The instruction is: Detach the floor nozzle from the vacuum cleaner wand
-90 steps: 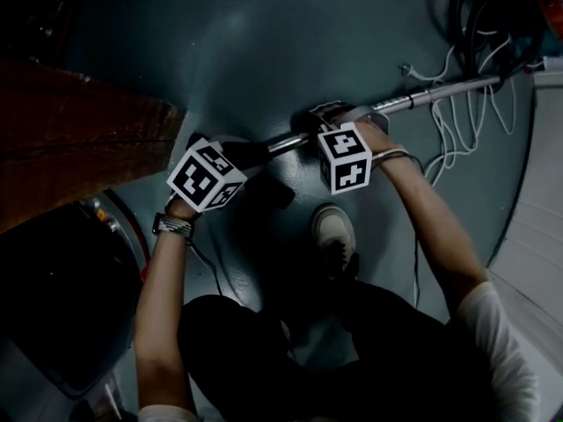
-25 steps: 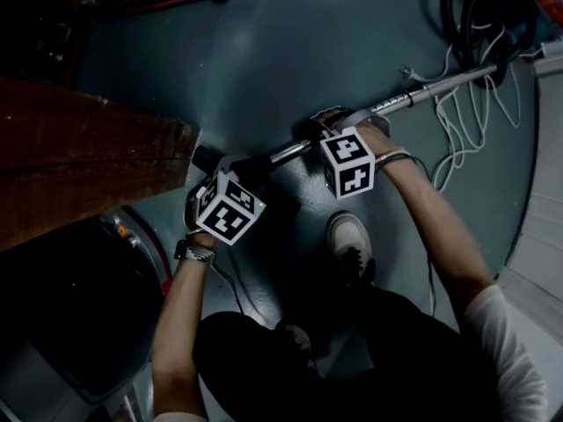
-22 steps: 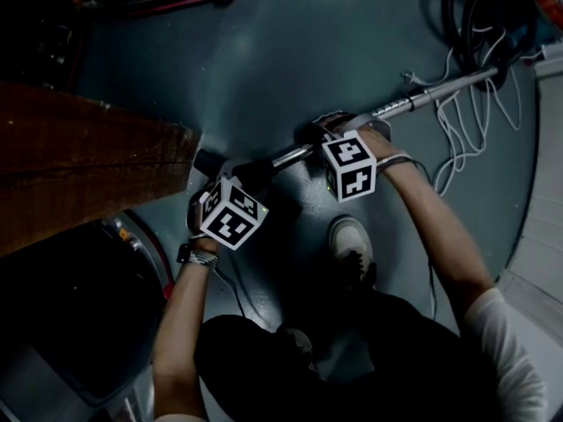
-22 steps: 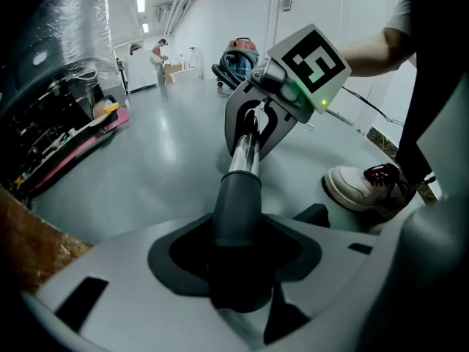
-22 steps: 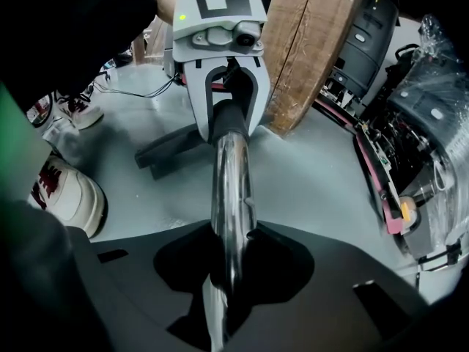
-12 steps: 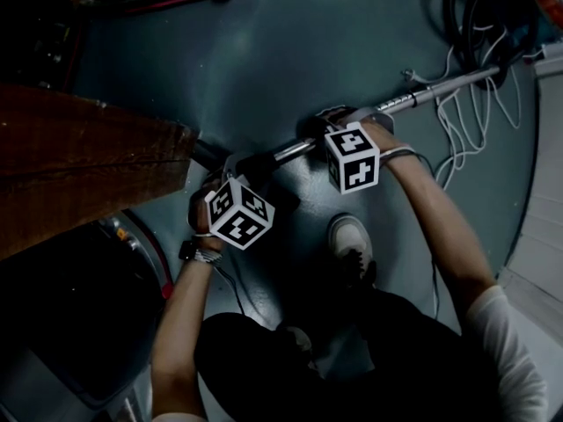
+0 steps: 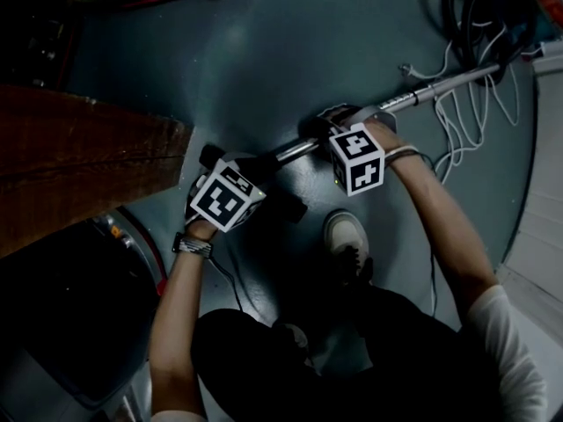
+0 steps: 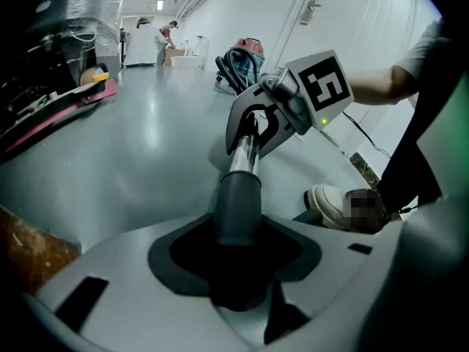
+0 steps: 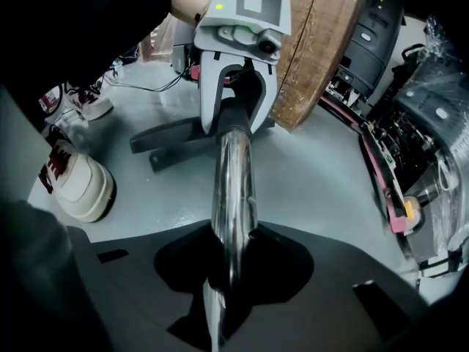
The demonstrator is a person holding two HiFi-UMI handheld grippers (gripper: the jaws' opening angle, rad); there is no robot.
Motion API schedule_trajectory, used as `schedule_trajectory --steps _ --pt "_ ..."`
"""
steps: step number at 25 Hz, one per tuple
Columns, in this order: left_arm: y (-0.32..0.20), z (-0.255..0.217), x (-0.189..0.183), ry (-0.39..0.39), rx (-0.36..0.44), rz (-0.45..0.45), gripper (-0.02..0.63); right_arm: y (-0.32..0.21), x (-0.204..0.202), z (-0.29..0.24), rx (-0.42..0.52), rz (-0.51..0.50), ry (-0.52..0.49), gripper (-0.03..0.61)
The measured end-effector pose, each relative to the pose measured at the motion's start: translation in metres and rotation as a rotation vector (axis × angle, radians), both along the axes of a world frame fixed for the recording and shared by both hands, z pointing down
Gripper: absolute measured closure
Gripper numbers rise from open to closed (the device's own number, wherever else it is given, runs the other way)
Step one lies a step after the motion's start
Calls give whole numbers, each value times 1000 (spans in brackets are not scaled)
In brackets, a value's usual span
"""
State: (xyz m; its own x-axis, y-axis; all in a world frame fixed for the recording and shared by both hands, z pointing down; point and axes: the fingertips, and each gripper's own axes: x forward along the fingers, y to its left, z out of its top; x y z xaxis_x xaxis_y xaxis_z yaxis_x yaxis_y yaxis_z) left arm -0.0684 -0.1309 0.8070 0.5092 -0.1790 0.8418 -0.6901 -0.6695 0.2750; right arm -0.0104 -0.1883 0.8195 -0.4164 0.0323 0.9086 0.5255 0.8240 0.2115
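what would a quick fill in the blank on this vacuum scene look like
The right gripper clamps the wand, made of shiny ____.
The left gripper clamps the neck, coloured ____.
The shoe beside the wand is ____.
Missing: metal, grey, white.

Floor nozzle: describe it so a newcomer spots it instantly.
On the grey floor, find the chrome wand running from the hose coil toward the wooden slab. At its lower end lies the floor nozzle, by the left gripper. It's the only flat black piece lying crosswise to the shiny tube.
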Motion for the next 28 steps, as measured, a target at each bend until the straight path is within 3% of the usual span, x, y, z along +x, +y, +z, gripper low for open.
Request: schedule_trajectory --steps 6,14,18,22,28 --pt "0 -4 -1 12 -19 -3 431 -2 -2 -3 10 -8 -26 456" --pt "-10 -8 -8 -137 133 39 431 -10 -7 -7 9 3 -43 457" --pt "-10 -5 -9 -178 170 45 431 -10 -7 -7 4 6 -39 457" --pt "-12 -1 -8 -268 229 46 431 -11 -3 -3 -7 13 -16 457" --pt "-16 -5 -10 -298 255 34 431 -14 -4 -6 3 20 -24 459"
